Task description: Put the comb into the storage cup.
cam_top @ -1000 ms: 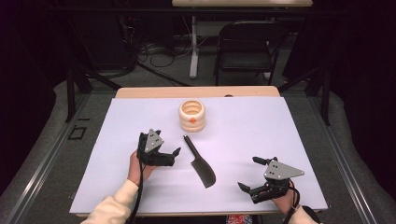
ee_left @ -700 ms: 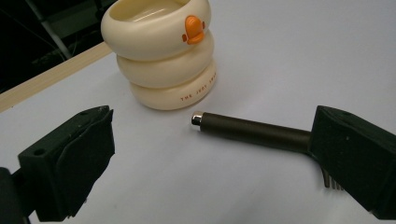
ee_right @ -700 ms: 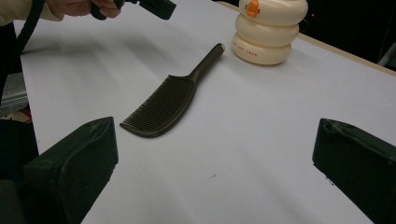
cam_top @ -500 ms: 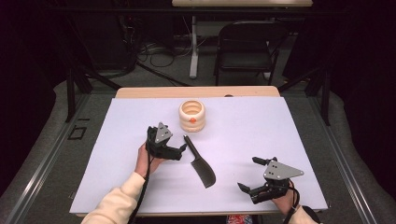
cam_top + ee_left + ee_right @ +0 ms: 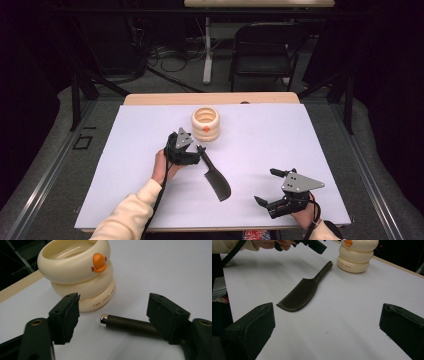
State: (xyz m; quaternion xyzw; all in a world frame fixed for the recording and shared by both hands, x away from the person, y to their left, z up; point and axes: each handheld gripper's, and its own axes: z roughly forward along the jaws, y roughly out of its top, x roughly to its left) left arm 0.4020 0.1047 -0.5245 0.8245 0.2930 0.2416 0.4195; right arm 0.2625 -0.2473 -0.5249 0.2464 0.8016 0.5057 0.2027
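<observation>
While the left tool [image 5: 196, 148], jaws closing, straddles its handle ungripped, the comb [image 5: 214, 174] runs eleven-to-five o'clock, handle toward eleven; the right tool [image 5: 265, 188] gapes empty.

Comb [image 5: 214, 176] on table [image 5: 320, 145], handle end just before cup [image 5: 205, 123].

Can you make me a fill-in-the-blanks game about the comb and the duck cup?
1. The dark comb lies flat on the ____ table.
2. The cream cup has an ____ duck beak on it.
3. The left tool has its jaws around the comb's ____.
4. The right tool holds ____.

Missing words: white; orange; handle; nothing
</observation>
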